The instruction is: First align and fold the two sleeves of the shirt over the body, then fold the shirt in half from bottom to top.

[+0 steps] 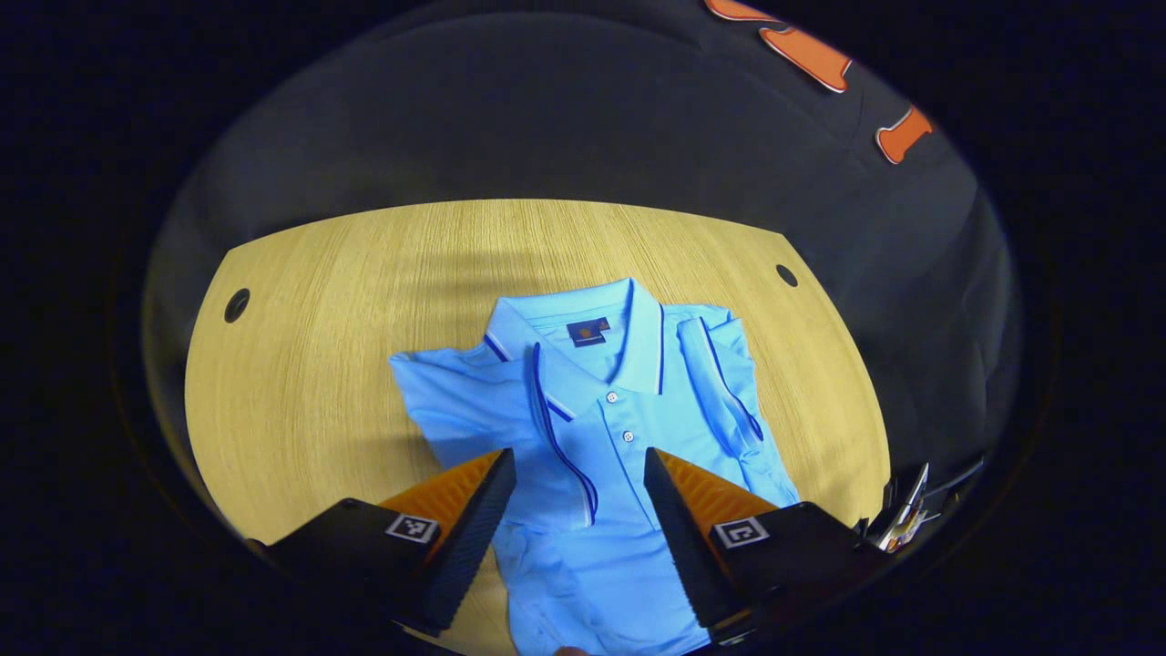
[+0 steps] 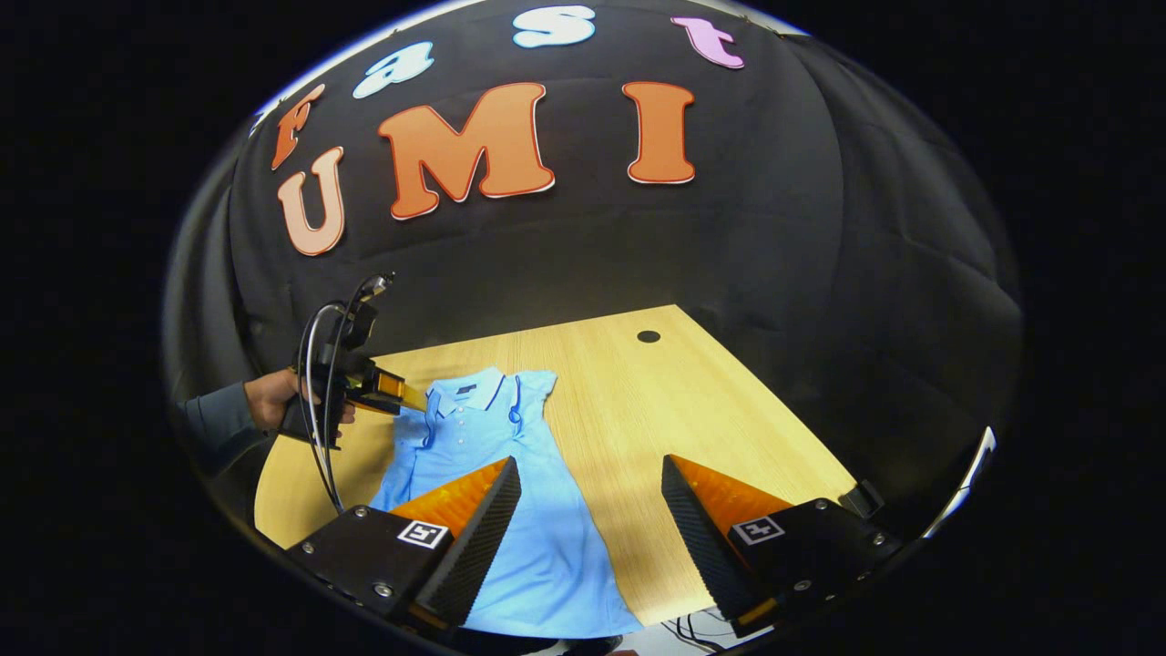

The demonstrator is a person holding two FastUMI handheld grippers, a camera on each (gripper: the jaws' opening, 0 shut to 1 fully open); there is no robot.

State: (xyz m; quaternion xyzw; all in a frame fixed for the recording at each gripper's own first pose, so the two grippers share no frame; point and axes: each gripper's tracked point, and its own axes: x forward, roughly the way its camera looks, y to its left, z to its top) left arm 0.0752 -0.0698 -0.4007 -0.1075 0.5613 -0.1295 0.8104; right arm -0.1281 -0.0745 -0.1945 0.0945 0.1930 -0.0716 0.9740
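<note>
Left gripper [image 1: 579,510], fingers spread wide and holding nothing, is hovering at lower centre over the shirt [image 1: 601,428] lying mid-table with sleeves folded in; right gripper [image 2: 590,519] likewise gaping; bottom-to-top fold is pending, requiring hem grasps.

We see the shirt [image 1: 601,437], a light blue polo with dark piping, lying flat and face up on the table, buttons closed, collar toward the far edge. Both sleeves [image 1: 729,364] lie folded in over the body.
</note>
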